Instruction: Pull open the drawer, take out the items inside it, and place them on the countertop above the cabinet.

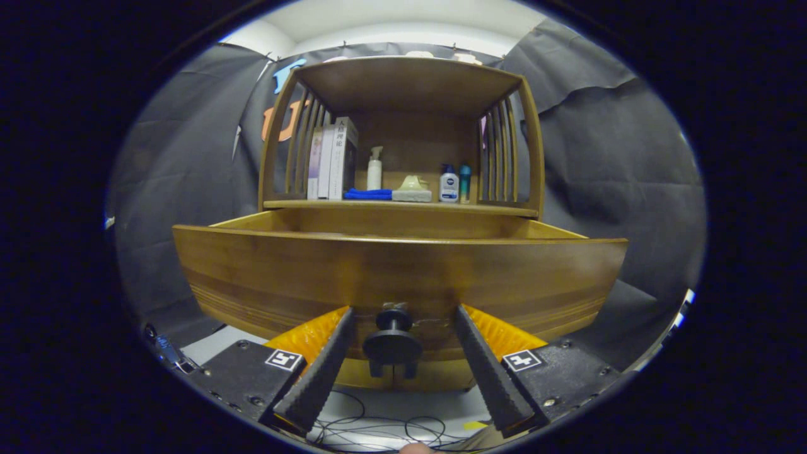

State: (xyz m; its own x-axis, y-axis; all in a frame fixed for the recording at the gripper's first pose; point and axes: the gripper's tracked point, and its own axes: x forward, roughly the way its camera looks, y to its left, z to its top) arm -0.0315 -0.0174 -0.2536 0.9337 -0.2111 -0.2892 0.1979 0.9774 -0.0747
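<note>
A wide wooden drawer [403,271] stands pulled out from its cabinet, its curved front bearing a dark round knob [393,340]. The gripper [399,315] is released, its fingers spread either side of the knob without touching it. Above the drawer, the counter [403,205] carries upright books [333,159], a spray bottle [374,168], a blue cloth [368,194] and two small bottles [455,183]. The drawer's contents are hidden.

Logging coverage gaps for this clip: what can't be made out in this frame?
- Drawer contents: hidden in the gripper view by its tall front panel.
- Items on the cabinet top: just slivers above its edge, too small to identify.
- Book and bottle labels: too small.
- Gripper: jaws open, straddling the knob without touching.
</note>
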